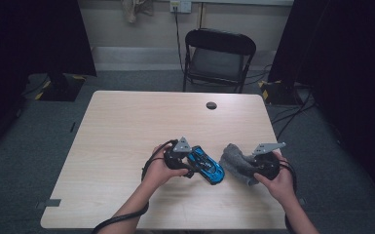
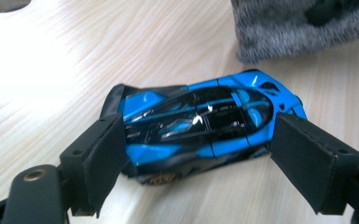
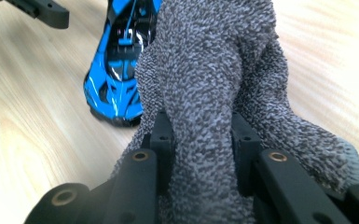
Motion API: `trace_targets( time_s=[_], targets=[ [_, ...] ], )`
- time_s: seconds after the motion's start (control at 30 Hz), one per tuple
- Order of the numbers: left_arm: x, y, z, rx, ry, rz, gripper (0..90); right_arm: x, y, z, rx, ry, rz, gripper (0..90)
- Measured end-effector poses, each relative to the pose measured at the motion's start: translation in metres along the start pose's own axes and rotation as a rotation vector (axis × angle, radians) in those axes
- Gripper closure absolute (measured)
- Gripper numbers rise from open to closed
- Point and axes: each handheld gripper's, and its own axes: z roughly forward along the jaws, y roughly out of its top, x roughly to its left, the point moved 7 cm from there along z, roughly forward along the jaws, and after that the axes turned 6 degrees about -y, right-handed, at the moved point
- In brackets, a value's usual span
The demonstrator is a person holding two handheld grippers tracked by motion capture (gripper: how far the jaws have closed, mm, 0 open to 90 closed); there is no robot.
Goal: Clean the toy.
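Left gripper straddles the blue toy car at table centre-front — jaws spread, pads just off its ends, car resting on the table. Right gripper, at the car's 3 o'clock, pinches the grey cloth. Wiping looks pending — no cloth contact yet.

The toy car between the left gripper's jaws looks like hard plastic, shiny blue and black, with bright glints on its roof. The cloth squeezed in the right gripper is grey and fuzzy, with a rough, speckled knit, and it looks soft. Both grippers are dull black plastic with small brass-coloured rings, their pads look matt and a bit rubbery, and the table under them is smooth, pale wood with fine lines.
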Motion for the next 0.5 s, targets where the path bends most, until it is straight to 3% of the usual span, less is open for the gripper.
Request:
trace_targets(
  time_s=[0.27, 0.5],
  targets=[
    [0.002, -0.004, -0.024, -0.018, 0.001, -0.002, 17.6, 0.007, 0.031, -0.002, -0.033, 0.025, -0.018, 69.6],
    [0.008, -0.005, -0.051, -0.052, 0.025, -0.002, 16.6, 0.029, 0.057, 0.008, -0.038, 0.067, -0.073, 69.6]
  ],
)
